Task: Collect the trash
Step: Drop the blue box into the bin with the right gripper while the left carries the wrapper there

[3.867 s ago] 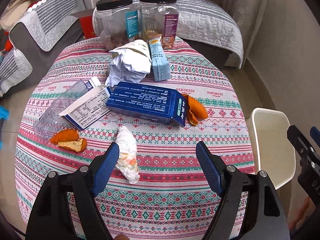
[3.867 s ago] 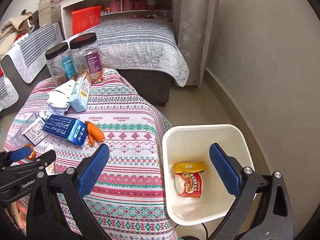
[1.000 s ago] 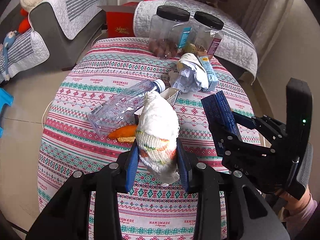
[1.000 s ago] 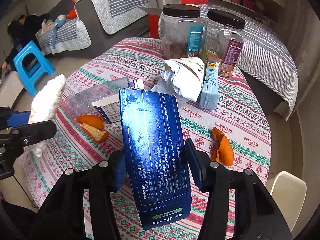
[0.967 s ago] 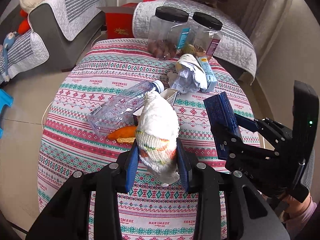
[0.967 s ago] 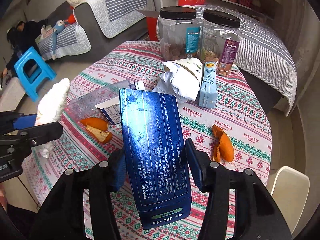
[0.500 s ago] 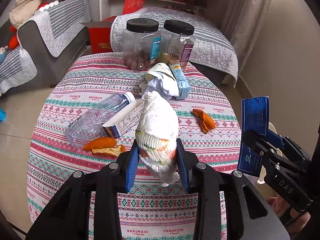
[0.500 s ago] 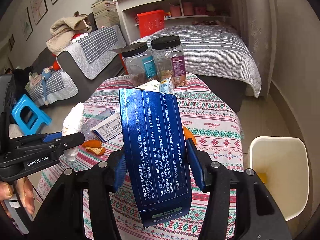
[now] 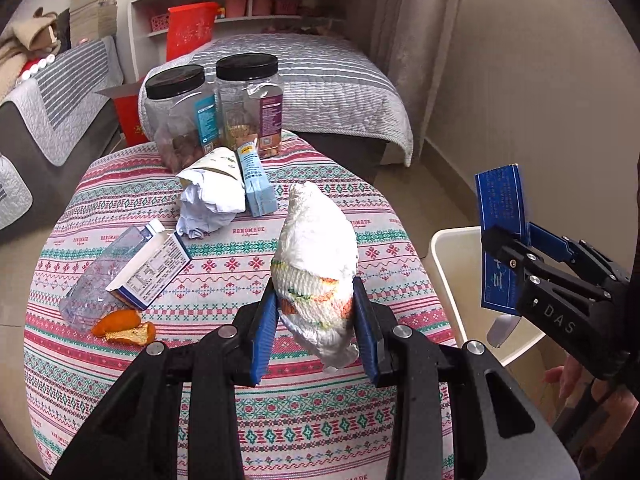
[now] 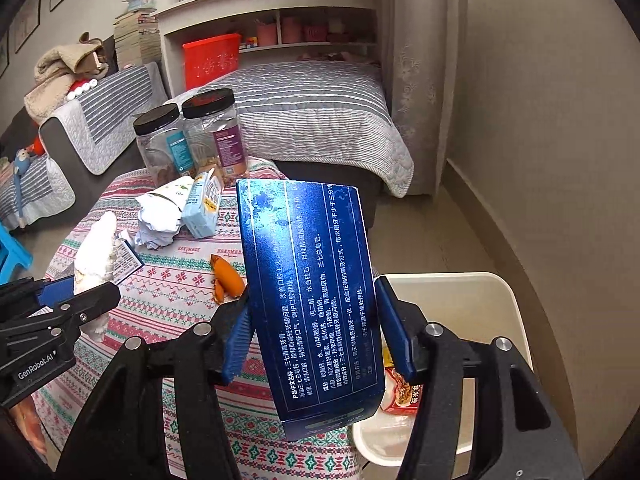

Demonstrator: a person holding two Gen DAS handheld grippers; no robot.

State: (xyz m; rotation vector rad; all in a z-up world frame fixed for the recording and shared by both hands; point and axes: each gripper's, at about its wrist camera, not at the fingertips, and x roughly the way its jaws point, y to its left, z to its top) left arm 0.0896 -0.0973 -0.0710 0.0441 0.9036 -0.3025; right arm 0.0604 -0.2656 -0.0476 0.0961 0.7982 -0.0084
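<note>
I see a round bench (image 9: 248,420) under a striped, patterned cloth, with a grey-quilted bed (image 9: 320,80) behind it. A white bin (image 10: 472,292) stands on the floor just beside the bench, with snack wrappers (image 10: 404,392) inside. My right tool (image 10: 312,332) is clamped on a tall blue box (image 10: 312,280), held upright over the bench edge and the bin's near rim. My left tool (image 9: 316,332) grips a crumpled white tissue wad (image 9: 316,256) above the bench. On the bench sit two black-lidded jars (image 9: 216,104), crumpled paper (image 9: 212,200), a pale blue carton (image 9: 256,180), a crushed clear bottle (image 9: 96,280), a small white box (image 9: 152,268), and orange peels (image 9: 124,328).
</note>
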